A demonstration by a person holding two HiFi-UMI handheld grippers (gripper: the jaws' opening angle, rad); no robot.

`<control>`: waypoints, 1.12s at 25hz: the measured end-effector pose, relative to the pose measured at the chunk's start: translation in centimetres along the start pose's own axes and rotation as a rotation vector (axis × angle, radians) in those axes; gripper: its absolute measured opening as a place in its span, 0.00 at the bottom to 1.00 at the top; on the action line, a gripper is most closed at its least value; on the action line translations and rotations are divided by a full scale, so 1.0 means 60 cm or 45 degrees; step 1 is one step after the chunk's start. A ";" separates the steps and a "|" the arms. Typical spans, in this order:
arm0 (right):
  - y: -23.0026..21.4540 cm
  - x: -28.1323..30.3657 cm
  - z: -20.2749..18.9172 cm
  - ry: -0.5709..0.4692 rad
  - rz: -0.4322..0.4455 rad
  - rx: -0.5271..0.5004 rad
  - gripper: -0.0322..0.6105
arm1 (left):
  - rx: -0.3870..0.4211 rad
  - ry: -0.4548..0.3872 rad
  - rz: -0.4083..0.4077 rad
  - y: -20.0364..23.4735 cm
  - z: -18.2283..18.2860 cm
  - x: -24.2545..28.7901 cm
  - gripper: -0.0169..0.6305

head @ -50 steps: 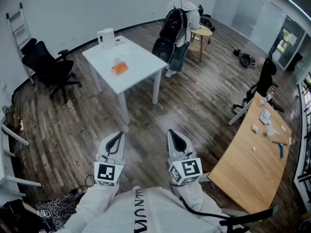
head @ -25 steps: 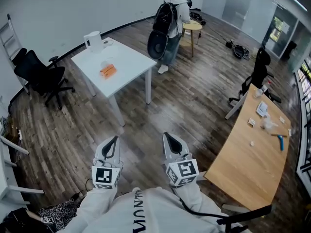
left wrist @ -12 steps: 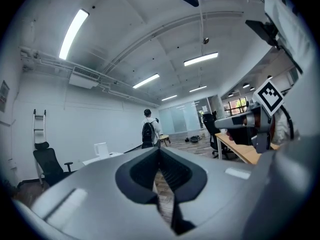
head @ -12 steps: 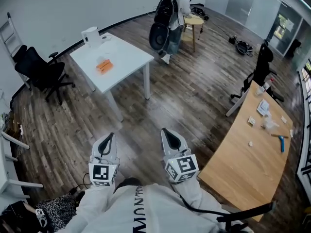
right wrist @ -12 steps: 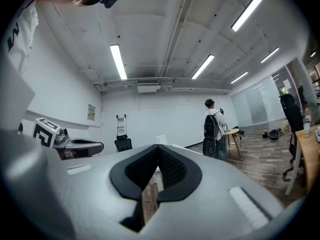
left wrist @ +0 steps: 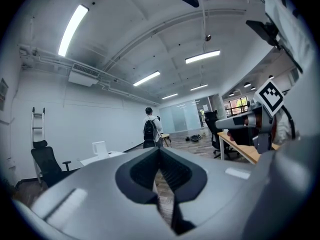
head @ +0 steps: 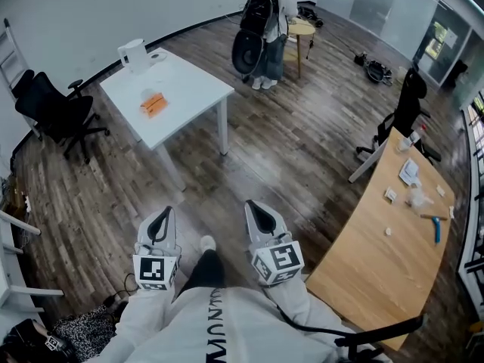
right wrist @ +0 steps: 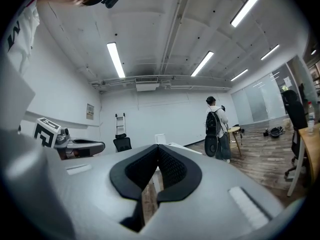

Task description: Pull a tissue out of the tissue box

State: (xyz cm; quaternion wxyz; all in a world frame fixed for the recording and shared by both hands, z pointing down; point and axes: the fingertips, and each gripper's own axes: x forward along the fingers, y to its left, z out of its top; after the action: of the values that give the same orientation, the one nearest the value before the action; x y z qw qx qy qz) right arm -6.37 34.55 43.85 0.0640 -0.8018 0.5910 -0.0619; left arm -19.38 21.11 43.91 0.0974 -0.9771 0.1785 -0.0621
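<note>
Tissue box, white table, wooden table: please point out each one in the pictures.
tissue box [head: 152, 103]: head view, on its orange top.
white table [head: 193, 89]: head view, on bare top near its right corner.
wooden table [head: 378, 255]: head view, on bare top.

A white table [head: 189, 89], black chair [head: 53, 110] and curved wooden desk [head: 378, 255] stand on dark plank floor [head: 287, 150].

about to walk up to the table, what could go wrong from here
Both the left gripper and right gripper are shut and empty; one must open before reaching the orange tissue box. The box sits loose on the white table, so a pull may drag it. A person with a backpack stands near the table's far corner and could step in.
</note>
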 end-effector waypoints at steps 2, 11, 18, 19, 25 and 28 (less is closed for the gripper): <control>-0.008 0.023 0.001 0.000 -0.004 -0.011 0.05 | 0.001 -0.012 0.000 0.014 -0.002 0.023 0.02; -0.045 0.170 0.017 0.024 0.005 -0.032 0.05 | -0.017 -0.012 0.009 0.100 -0.010 0.144 0.02; -0.064 0.295 0.026 0.042 0.018 -0.030 0.05 | -0.013 0.000 0.004 0.177 -0.011 0.237 0.02; -0.066 0.312 0.026 0.046 0.019 -0.030 0.05 | -0.015 0.004 0.005 0.189 -0.012 0.250 0.02; -0.073 0.410 0.021 0.095 0.039 -0.045 0.05 | -0.023 0.010 0.022 0.255 -0.020 0.309 0.02; -0.072 0.450 0.015 0.114 0.054 -0.045 0.05 | -0.038 0.026 0.037 0.286 -0.034 0.328 0.02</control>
State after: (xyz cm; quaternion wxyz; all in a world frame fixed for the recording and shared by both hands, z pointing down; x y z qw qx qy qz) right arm 5.76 10.01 44.36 0.0246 -0.7865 0.6111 -0.0858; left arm -7.18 -2.06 43.96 0.0817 -0.9752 0.1944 -0.0678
